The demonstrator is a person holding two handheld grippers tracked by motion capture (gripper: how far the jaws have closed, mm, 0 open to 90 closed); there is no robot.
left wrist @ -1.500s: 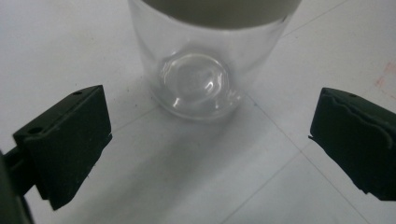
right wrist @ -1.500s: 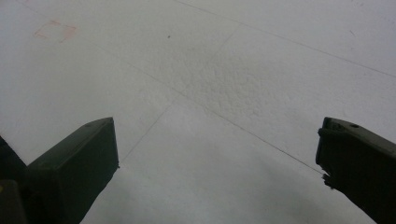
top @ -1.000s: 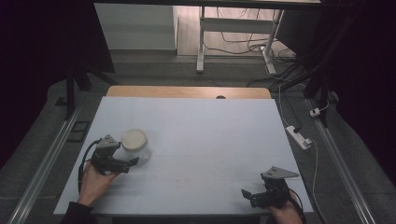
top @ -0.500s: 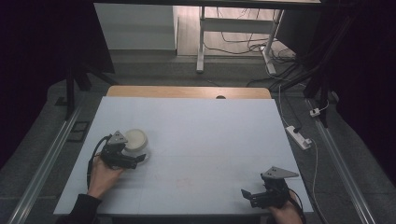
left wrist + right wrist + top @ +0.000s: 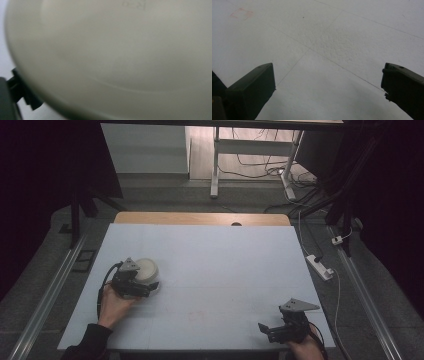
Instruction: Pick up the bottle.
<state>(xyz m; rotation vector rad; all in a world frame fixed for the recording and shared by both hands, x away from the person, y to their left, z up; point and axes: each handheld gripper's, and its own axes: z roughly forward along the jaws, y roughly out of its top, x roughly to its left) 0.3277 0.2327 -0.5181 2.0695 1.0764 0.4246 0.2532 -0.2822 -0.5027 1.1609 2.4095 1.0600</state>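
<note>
Now — left gripper (image 5: 150,287) at cream bowl (image 5: 145,270), jaw state unclear | right gripper (image 5: 265,330) spread, idle on tabletop (image 5: 225,265) | risk — shallow rim bite slips.

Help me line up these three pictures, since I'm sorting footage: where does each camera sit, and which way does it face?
High view: fixed above the near edge, facing forward and down on the table; shows both hands, the left gripper at the bowl, and the right gripper.
Left gripper view: rides the left gripper, pressed close to the bowl; one black jaw at lower left.
Right gripper view: rides the right gripper, facing bare table; both jaws wide apart.
Shared: the bowl appears in the high and left gripper views.
</note>
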